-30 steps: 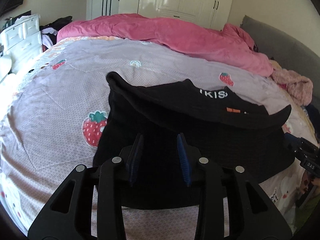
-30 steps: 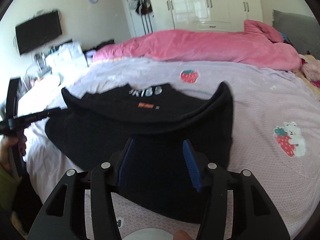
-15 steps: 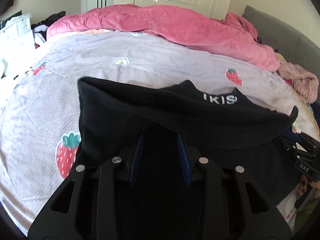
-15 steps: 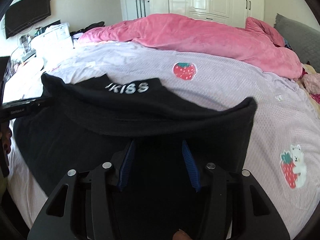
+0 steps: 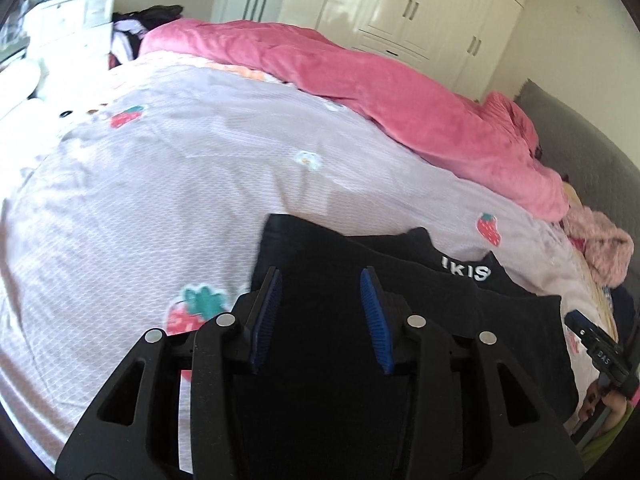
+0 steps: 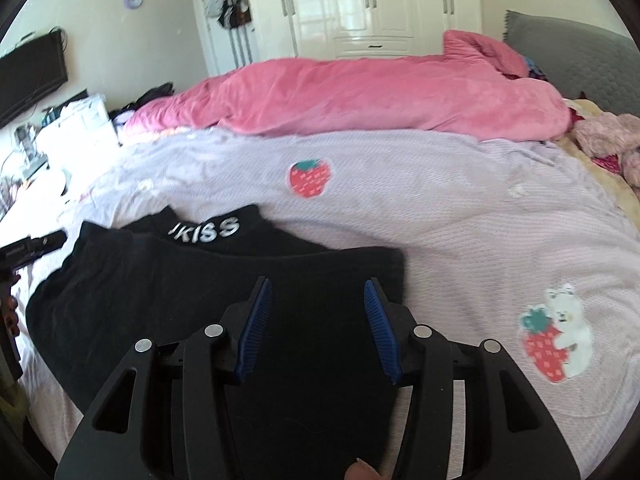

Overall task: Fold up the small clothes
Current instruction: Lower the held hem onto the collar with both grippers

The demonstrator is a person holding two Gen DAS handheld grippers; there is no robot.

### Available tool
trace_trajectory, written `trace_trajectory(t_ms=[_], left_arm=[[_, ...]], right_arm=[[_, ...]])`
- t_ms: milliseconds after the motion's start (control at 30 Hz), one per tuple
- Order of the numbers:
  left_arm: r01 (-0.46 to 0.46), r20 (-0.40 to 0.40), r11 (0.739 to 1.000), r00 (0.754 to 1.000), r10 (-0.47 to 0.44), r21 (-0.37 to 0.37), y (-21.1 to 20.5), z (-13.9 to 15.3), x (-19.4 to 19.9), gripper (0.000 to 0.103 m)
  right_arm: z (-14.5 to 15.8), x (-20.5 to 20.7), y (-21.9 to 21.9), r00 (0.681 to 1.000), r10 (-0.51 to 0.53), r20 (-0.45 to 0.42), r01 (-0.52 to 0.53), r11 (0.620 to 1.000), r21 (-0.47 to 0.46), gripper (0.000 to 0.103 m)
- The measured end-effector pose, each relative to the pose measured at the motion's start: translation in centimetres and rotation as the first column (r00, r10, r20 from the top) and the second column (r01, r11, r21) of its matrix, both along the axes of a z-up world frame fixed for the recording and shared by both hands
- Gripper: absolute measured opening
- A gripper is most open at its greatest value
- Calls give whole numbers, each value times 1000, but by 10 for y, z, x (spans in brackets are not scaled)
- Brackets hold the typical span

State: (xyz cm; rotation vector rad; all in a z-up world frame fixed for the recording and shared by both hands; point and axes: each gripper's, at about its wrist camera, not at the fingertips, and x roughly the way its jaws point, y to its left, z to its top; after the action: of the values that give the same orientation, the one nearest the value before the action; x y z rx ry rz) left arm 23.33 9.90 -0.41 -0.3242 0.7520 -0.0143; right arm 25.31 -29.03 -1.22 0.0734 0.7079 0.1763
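A small black garment [image 5: 340, 360] with white lettering on its collar lies on the lilac strawberry-print bedspread [image 5: 180, 184]. Its near part lies folded over the rest, up to just below the collar. It also shows in the right wrist view [image 6: 240, 280]. My left gripper [image 5: 320, 276] is open, empty, and hovers over the garment's left part. My right gripper [image 6: 318, 284] is open, empty, and hovers over the garment's right part. The right gripper's body [image 5: 600, 356] shows at the left view's right edge; the left gripper's body [image 6: 32, 246] shows at the right view's left edge.
A rumpled pink duvet [image 6: 360, 96] lies across the far side of the bed. A grey headboard [image 6: 572, 56] and pink plush items [image 6: 608, 136] are at the right. White wardrobes [image 6: 368, 4] stand behind. A cluttered white dresser [image 5: 68, 24] is at the left.
The garment's near edge has been carried forward and laid over its upper half, covering the orange tag. Both grippers moved forward over it and stand open.
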Motion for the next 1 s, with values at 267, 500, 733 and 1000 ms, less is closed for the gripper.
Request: trace_trajectory(t_ms=[267,500,733,1000], left_arm=[[-5,-98,1000,995,4,-11,17,-15,11,43],[44,-136,998,989,-50,-46,11,-37,19,42],[35,-80,999,996,-38,-39,15,-35,7,8],[25,51,999,998,-23,-33,14,13,-4,4]], right_arm=[[-18,26,-29,992,-25,-128,36,995,89,49],[-29,30,-20,989,-12,-149,25,996,90,37],[-19,14,-8,999,-10,-53,10,1000,-1,8],[26,1,-8,993,9,115,-6,1000,-24,8]])
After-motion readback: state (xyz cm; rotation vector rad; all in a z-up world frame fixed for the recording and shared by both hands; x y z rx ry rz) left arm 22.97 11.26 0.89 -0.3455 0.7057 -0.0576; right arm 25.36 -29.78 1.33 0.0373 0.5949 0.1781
